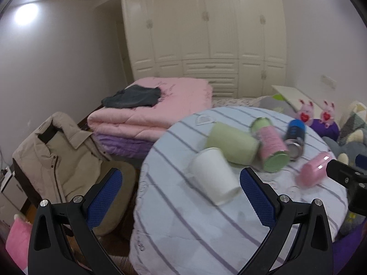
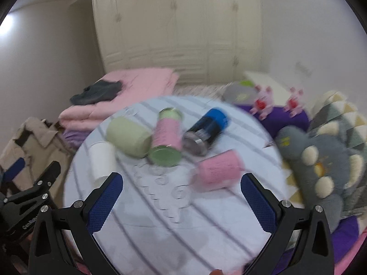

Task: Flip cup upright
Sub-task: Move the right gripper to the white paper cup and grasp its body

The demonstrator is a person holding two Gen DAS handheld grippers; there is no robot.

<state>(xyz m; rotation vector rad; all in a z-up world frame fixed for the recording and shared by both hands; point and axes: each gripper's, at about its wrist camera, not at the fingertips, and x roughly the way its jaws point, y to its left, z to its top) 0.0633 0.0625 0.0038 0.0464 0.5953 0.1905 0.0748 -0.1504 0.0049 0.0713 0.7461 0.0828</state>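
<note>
Several cups lie on their sides on a round table with a striped cloth (image 1: 183, 229): a white paper cup (image 1: 213, 176), a pale green cup (image 1: 231, 143), a pink cup with green ends (image 1: 271, 146), a blue and black bottle (image 1: 296, 137) and a small pink cup (image 1: 313, 171). My left gripper (image 1: 181, 197) is open, the white cup just beyond its fingers. My right gripper (image 2: 182, 201) is open above the cloth, the small pink cup (image 2: 218, 170) just ahead on its right. The white cup (image 2: 101, 160) shows at its left.
A folded pink quilt (image 1: 151, 110) with a dark garment lies behind the table. A beige jacket (image 1: 52, 153) hangs at the left. Plush toys (image 2: 321, 160) crowd the right table edge. A white wardrobe (image 1: 204, 34) stands at the back.
</note>
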